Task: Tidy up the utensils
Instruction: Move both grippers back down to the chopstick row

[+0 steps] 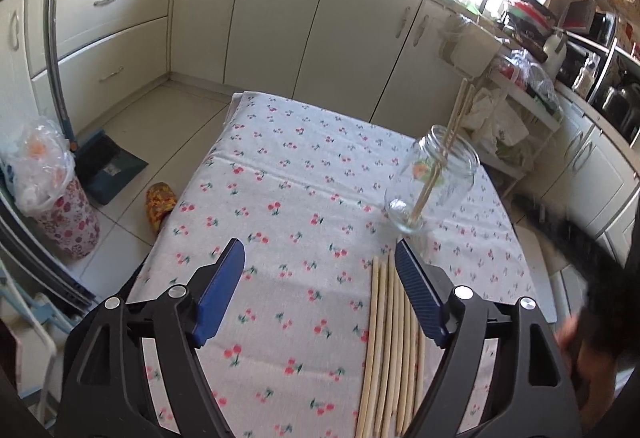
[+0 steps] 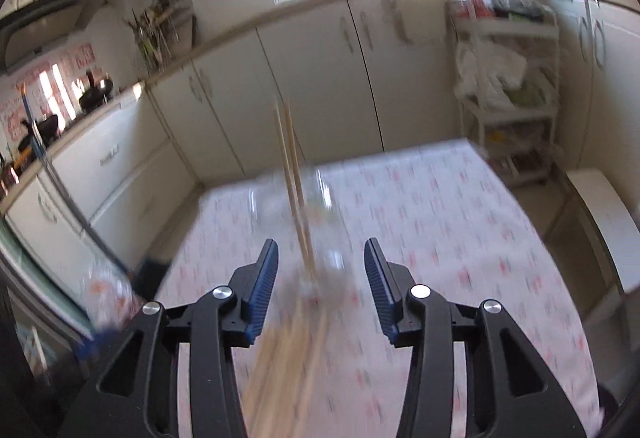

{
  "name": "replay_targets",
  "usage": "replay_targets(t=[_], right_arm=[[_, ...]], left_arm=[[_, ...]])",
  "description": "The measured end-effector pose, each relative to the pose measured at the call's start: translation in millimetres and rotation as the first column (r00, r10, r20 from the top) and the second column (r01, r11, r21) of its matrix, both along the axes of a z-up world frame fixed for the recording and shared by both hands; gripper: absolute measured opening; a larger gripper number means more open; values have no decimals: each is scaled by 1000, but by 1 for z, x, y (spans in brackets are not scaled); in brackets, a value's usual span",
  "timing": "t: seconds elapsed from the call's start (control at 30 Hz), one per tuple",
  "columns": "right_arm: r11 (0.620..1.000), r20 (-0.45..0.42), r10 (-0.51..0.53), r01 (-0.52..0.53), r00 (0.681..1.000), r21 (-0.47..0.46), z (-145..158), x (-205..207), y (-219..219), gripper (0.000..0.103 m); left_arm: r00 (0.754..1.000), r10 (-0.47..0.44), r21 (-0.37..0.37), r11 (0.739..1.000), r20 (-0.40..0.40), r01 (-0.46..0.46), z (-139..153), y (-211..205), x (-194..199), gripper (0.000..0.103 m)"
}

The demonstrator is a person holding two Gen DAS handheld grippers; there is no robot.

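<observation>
Both tools gape empty: left tool (image 1: pixel 318 270) hangs nearest loose chopsticks (image 1: pixel 390 350), lying lengthwise w/ tips toward jar (image 1: pixel 434 183) ahead on worktop (image 1: pixel 280 177); right tool (image 2: pixel 320 270) faces jar too.

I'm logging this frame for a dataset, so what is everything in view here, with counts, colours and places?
Glass jar: one, clear, on the table's far right part.
Chopsticks in jar: two, pale wood, leaning out of the mouth.
Loose chopsticks: a row, exact count unclear, pale wood, flat on the cloth near the table's near edge.
Tablecloth: one, white with red cherries, covering the table.
Bin: one, floral pink, plastic-lined, on the floor left.
Dustpan: one, dark teal, on the floor.
Cabinets: cream, along the walls.
Left gripper: black with blue jaws, open, empty.
Right gripper: same colours, open, empty.
</observation>
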State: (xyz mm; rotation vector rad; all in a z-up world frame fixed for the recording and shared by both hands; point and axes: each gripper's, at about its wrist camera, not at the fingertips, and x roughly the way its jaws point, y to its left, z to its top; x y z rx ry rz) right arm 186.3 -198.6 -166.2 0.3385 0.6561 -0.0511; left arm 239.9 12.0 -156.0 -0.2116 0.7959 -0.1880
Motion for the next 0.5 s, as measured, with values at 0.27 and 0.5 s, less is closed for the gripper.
replay_targets(t=[0.27,0.5], right_arm=[[999,-182,42,-39,982,17,-59,-54,22,35],[998,-210,52,-55,976,-7,-67,-35,35,32]], left_arm=[[999,-13,75,997,-32,16,1,8,-37,76],[998,-23,104,994,-54,28,1,13,-57,79]])
